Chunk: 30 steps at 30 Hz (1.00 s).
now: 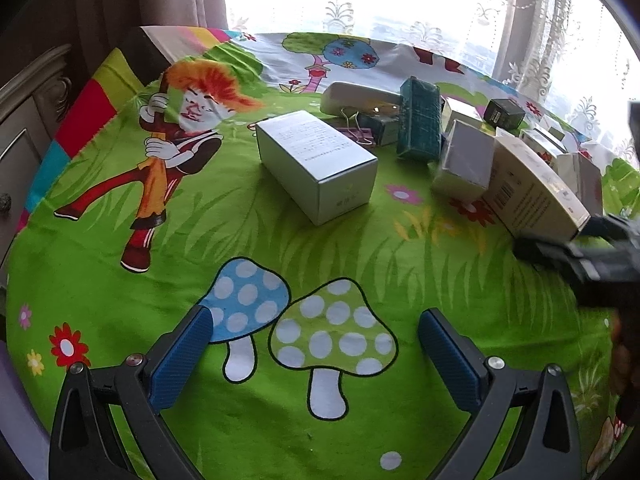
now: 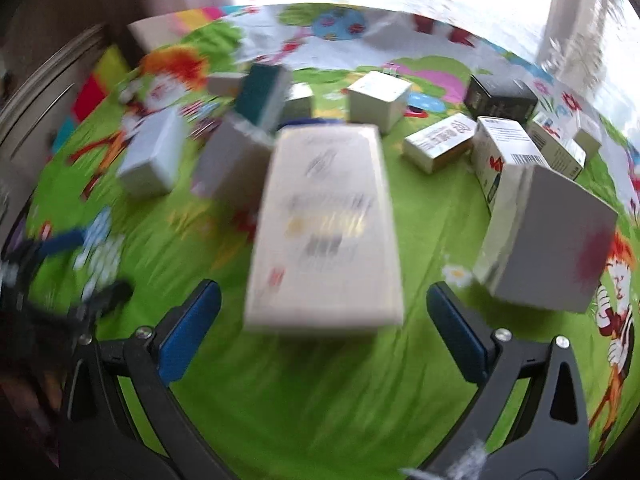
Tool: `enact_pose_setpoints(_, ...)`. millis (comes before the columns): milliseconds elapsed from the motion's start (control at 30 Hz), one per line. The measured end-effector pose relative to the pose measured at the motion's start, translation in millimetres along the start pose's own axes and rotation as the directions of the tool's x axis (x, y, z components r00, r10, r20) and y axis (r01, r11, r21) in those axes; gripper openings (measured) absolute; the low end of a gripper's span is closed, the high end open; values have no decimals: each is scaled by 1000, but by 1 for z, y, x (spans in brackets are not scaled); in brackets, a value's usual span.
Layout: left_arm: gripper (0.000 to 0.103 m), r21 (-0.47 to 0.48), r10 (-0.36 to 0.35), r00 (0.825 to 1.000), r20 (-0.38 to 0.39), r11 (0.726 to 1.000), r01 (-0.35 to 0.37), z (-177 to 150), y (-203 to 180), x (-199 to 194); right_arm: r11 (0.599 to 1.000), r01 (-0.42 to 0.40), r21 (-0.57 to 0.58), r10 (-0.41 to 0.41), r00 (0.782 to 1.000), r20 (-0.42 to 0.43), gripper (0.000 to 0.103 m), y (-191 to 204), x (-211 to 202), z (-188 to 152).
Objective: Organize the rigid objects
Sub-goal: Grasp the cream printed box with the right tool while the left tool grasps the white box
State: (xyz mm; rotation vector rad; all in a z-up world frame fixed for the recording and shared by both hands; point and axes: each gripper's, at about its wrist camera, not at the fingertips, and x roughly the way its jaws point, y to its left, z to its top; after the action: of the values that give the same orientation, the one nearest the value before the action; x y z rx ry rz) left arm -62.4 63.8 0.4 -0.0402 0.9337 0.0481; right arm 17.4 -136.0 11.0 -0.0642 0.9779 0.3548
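Note:
A long cream box [image 2: 324, 224] lies on the green cartoon cloth, blurred by motion, with its near end level with my right gripper's [image 2: 324, 328] fingertips. That gripper is open, and green cloth shows on both sides between the blue pads [image 2: 192, 324] and the box. In the left wrist view the same cream box [image 1: 532, 192] sits at the right with the right gripper [image 1: 560, 244] at its near end. My left gripper [image 1: 316, 356] is open above the mushroom print, holding nothing. A white box [image 1: 316, 164] lies ahead of it.
A teal box [image 1: 418, 120], a white case [image 1: 356, 98], a black box [image 1: 504, 114], binder clips [image 1: 356, 130] and several small cartons crowd the far right. A large white box [image 2: 548, 240] stands right of the right gripper. A cabinet [image 1: 24, 120] borders the left edge.

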Motion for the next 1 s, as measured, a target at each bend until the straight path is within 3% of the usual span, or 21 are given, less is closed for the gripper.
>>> enact_pose_setpoints(67, 103, 5, -4, 1000, -7, 1000, 4, 1, 0, 0, 999, 28, 36, -28, 999, -20, 100, -5, 13, 11)
enact_pose_setpoints(133, 103, 3, -5, 1000, -27, 1000, 5, 4, 0, 1, 997, 68, 27, -68, 998, 5, 81, -7, 16, 16)
enact_pose_setpoints(167, 103, -5, -1, 999, -41, 1000, 1, 7, 0, 3, 997, 78, 14, -79, 997, 15, 61, -5, 12, 16)
enact_pose_setpoints(200, 103, -23, -1, 998, -57, 1000, -1, 12, 0, 5, 997, 77, -4, -77, 997, 29, 55, -4, 8, 15)
enact_pose_setpoints(467, 103, -244, -72, 997, -26, 968, 64, 63, 14, 35, 993, 114, 6, -114, 990, 89, 55, -21, -32, -42)
enact_pose_setpoints(567, 103, -259, -24, 1000, -20, 966, 18, 83, 13, 51, 992, 126, 8, -126, 988, 88, 55, -20, -34, -46)
enact_pose_setpoints(633, 94, -240, 43, 999, -10, 970, -44, 89, 12, 58, 991, 133, 2, -132, 987, 86, 55, -19, -32, -44)
enact_pose_setpoints(667, 72, -223, 84, 996, -14, 971, -85, 89, 12, 57, 992, 130, 4, -130, 988, 86, 56, -20, -33, -44)
enact_pose_setpoints(700, 42, -215, 78, 997, -2, 974, -77, 87, 14, 53, 992, 125, 9, -125, 988, 88, 56, -21, -33, -45)
enact_pose_setpoints(800, 42, -221, -22, 1000, 11, 975, 24, 69, 23, 36, 992, 125, 10, -125, 988, 87, 56, -21, -33, -44)
enact_pose_setpoints(1000, 43, -98, -58, 998, 18, 993, 59, 24, 15, 3, 993, 121, 12, -121, 989, 89, 56, -22, -32, -45)
